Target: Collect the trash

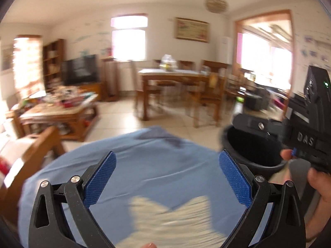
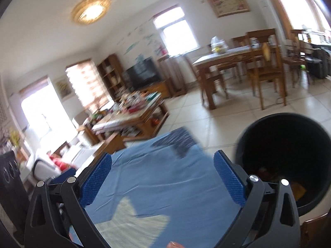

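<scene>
The only writing that reads clearly is "DAS", in raised letters on the black body of the right gripper [image 1: 306, 138], seen from the left wrist camera out beyond the right-hand finger; a green light glows on its upper part.

A round black plastic trash bin [image 2: 283, 161] stands on the pale tiled floor, just outside the right-hand finger of the right gripper [image 2: 163, 177]. Its inside is dark; low in it lie a reddish item and an orange-yellow piece, too dim to name. In the left view the same bin [image 1: 254, 150] sits past the right-hand finger, partly behind the other tool.

Both grippers have their blue-padded fingers spread wide with nothing between them. The left gripper [image 1: 167, 175] hangs over a blue cloth-covered surface [image 1: 157, 165]. Below and between its fingers lies a blurred, pale off-white crumpled piece [image 1: 171, 221], resting on the cloth. The same piece [image 2: 132, 223] shows near the left-hand finger in the right view. A darker blue patch [image 2: 175, 142] lies on the cloth's far edge, ahead of the fingertips.
</scene>
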{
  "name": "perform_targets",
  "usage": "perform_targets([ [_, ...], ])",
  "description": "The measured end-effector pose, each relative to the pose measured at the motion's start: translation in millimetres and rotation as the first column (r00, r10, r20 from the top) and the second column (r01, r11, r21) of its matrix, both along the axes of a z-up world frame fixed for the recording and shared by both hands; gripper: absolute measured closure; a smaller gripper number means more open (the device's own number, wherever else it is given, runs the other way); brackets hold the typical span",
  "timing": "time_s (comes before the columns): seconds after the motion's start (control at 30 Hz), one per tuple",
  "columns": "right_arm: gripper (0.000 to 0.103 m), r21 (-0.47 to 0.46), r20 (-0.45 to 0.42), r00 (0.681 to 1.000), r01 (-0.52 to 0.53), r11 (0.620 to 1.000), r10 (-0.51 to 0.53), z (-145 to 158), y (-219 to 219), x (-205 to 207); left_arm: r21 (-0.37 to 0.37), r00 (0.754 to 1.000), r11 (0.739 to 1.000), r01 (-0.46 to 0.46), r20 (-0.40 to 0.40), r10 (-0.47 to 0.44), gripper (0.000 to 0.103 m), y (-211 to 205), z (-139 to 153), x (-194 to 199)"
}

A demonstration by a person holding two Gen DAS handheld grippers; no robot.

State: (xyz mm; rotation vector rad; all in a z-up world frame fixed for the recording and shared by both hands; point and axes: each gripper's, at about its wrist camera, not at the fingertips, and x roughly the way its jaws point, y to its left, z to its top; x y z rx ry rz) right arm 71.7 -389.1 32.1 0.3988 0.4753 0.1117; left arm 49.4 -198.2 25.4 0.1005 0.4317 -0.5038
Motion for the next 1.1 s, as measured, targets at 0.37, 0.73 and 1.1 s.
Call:
perform_targets([
  [0.37, 0.005, -0.207, -0.023, 0.994, -0.112, 0.972, 0.11, -21, 110, 18, 0.064, 0.958, 0.957, -0.284, -0.028, 0.286, 0.005, 114, -17, 21],
  [0.73, 0.005, -0.23, -0.004, 1.0, 0.001, 0.973, -0.002, -31, 92, 18, -0.003, 0.897, 0.899, -0.439, -0.067, 0.437, 0.005, 166, -24, 45],
  [1.1, 0.005, -0.263, -0.067, 0.997, -0.065, 0.963, 0.049, -41, 104, 22, 0.022, 0.885, 0.889, -0.457, -0.09, 0.457, 0.005, 151, -37, 43],
])
